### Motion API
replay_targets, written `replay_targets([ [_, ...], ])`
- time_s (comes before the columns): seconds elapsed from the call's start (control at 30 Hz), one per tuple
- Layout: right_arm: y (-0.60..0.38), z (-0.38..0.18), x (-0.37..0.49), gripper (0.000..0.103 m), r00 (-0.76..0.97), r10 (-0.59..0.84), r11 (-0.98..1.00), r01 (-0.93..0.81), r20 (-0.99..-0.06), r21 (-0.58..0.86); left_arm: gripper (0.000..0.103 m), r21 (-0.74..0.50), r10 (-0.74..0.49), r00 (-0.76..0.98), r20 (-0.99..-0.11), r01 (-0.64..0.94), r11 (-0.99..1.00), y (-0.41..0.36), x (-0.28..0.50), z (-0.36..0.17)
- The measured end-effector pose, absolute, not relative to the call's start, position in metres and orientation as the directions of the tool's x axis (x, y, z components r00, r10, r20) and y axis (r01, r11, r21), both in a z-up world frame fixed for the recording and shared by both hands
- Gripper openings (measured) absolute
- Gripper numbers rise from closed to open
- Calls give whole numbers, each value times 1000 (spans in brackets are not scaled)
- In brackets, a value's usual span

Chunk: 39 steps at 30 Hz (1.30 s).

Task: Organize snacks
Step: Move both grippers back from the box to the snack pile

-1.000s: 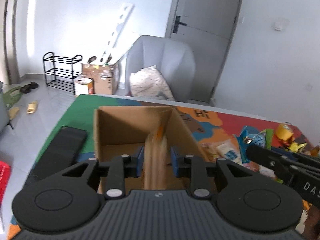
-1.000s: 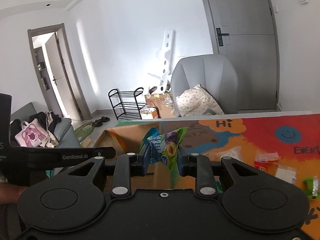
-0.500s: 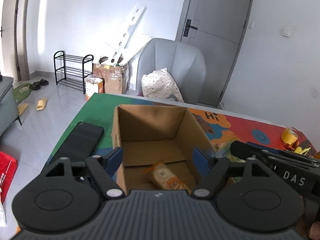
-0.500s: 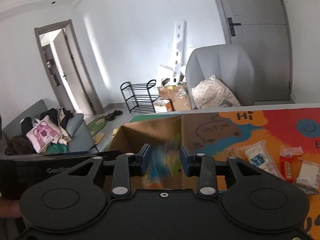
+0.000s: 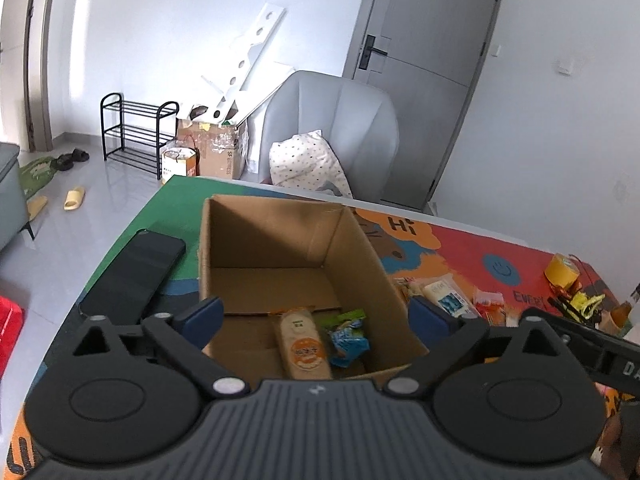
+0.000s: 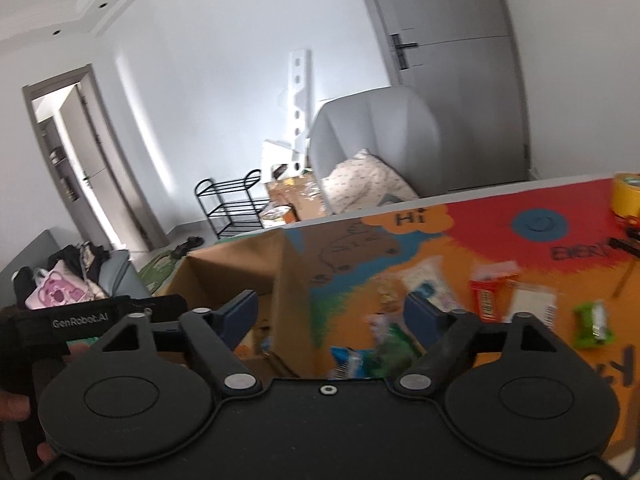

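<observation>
The left gripper (image 5: 316, 316) is hanging over the near edge of the cardboard box (image 5: 280, 236) with its blue-tipped fingers spread wide and nothing between them. Inside the box, on the near part of its floor, a tan snack bar (image 5: 304, 346) is lying beside a blue and green snack packet (image 5: 347, 340), the packet just to the right of the bar. A black phone (image 5: 136, 276) is lying flat on the colourful mat (image 5: 460, 248) to the left of the box. The right gripper (image 6: 330, 316) is also spread open and holding nothing, sitting above the box's right wall (image 6: 296, 300). Just beyond its fingers, more snacks are lying scattered on the mat to the right of the box: a white packet (image 6: 424, 280), a red bar (image 6: 488, 300), and a green packet (image 6: 594, 322) farther right. A yellow tape roll (image 6: 626, 196) is standing at the far right corner.
</observation>
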State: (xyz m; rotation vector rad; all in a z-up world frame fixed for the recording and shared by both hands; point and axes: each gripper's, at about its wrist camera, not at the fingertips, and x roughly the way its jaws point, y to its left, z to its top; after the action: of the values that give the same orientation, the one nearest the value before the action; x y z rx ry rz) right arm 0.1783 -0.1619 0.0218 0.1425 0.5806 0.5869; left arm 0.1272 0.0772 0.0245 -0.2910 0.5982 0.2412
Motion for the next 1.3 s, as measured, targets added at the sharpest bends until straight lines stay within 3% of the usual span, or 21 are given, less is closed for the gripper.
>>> replay_targets([
  [0.13, -187, 21, 173, 97, 689, 541, 841, -454, -482, 294, 103, -208, 101, 809, -579, -266, 941, 64, 125, 26],
  [0.33, -217, 17, 165, 103, 722, 483, 875, -397, -496, 276, 103, -199, 46, 810, -585, -198, 960, 37, 122, 22],
  [0.93, -275, 3, 157, 103, 781, 372, 928, -306, -501, 211, 103, -251, -71, 805, -589, -98, 963, -26, 125, 7],
  [1.3, -309, -10, 168, 95, 791, 322, 945, -241, -520, 219, 101, -259, -121, 786, -607, -51, 965, -63, 143, -11],
])
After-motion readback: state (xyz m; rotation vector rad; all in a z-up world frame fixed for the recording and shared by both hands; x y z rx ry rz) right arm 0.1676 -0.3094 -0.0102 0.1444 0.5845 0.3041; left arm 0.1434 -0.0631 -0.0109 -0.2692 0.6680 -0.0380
